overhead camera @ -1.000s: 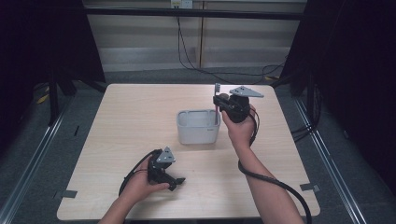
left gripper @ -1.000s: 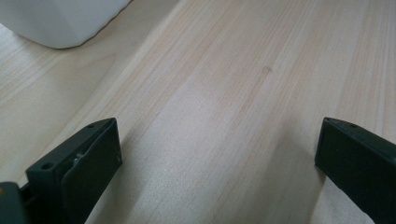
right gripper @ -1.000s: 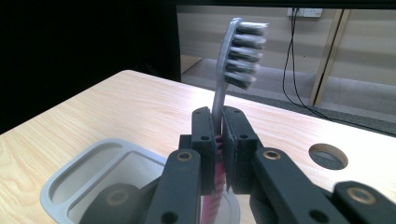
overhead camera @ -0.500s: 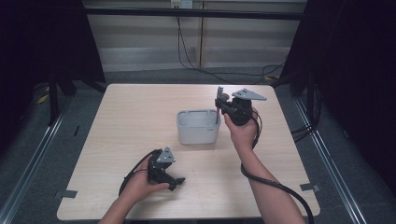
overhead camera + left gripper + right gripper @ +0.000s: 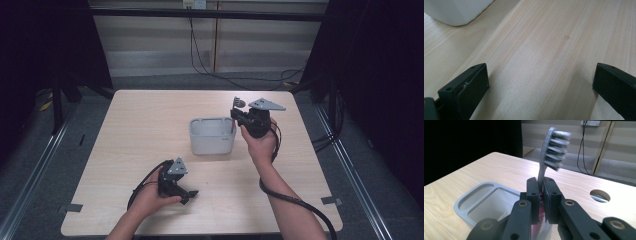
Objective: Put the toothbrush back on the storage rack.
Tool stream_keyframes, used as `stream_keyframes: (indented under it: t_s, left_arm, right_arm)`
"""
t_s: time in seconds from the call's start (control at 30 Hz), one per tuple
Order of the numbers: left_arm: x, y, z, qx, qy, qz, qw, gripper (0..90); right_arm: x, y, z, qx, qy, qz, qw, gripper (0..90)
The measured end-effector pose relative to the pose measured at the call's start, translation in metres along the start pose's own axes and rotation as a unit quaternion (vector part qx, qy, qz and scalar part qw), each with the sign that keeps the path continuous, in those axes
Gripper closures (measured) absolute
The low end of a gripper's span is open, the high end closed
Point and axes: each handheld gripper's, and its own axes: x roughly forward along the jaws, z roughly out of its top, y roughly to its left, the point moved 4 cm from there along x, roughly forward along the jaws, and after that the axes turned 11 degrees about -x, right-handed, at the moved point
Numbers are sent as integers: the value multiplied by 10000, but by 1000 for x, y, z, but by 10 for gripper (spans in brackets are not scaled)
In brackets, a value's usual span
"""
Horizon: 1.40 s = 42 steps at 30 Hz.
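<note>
A light wood tabletop [image 5: 150,130] is seen mid-frame, grey holder [image 5: 212,135] at center. A toothbrush [image 5: 552,150] is pinched bristles-up by the right claw [image 5: 235,116] at the holder's right rim. The left claw [image 5: 189,195] is spread wide, lower left.

My right jaws hide the toothbrush [image 5: 548,157] handle below its neck; its bristles blur. The grey holder [image 5: 456,11] is cut off at my left view's top edge.

A pale, matt wood-grain tabletop [image 5: 150,135] is showing at frame centre; the smooth grey plastic rectangular holder [image 5: 212,136] and grey plastic bristled toothbrush [image 5: 554,150] are looking matt.
</note>
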Motion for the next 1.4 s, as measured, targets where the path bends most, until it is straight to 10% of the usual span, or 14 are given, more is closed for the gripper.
stream_keyframes:
  t_s: [1.4]
  left_arm:
    - [0,0,0,-4,7,1,10000,0]
  right_arm:
    - [4,8,-16,-35,239,177,9996,841]
